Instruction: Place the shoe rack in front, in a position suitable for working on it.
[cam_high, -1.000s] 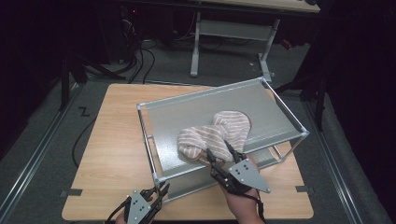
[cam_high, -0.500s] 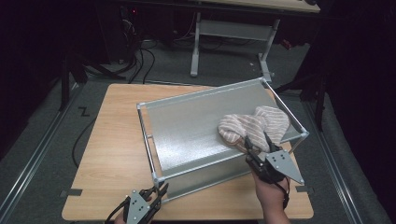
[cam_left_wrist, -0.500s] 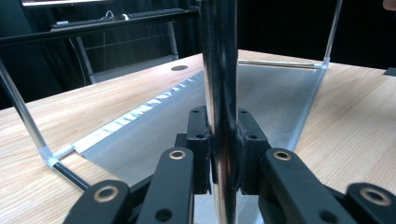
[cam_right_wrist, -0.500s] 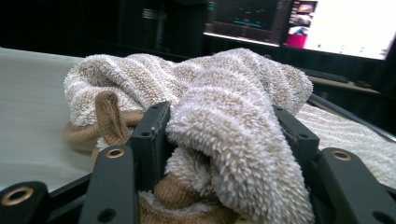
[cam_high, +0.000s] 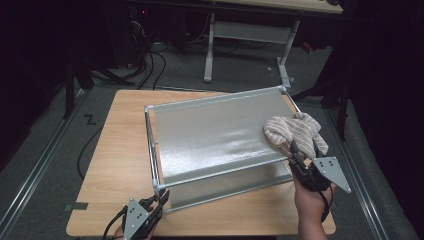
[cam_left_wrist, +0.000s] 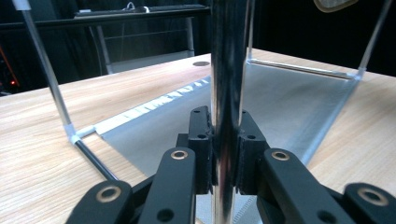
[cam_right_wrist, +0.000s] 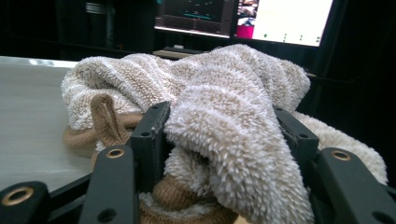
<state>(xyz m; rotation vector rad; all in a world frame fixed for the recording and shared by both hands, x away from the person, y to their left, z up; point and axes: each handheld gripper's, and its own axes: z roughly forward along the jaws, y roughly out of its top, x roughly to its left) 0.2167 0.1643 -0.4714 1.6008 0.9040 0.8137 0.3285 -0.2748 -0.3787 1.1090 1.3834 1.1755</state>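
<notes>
Since a second ago, the towel (cam_high: 292, 131) had been dragged from the middle of the shelf top (cam_high: 215, 135) over to its far right edge, and it was bunched up there, partly hanging past the rim. It was clamped between the jaws of the right gripper (cam_high: 301, 151), fluffy cloth squeezed in tight. Down at the near left corner, the left gripper (cam_high: 161, 199) was kept closed around the rack's shiny corner post (cam_left_wrist: 227, 93), on the wooden table (cam_high: 115, 150).
</notes>
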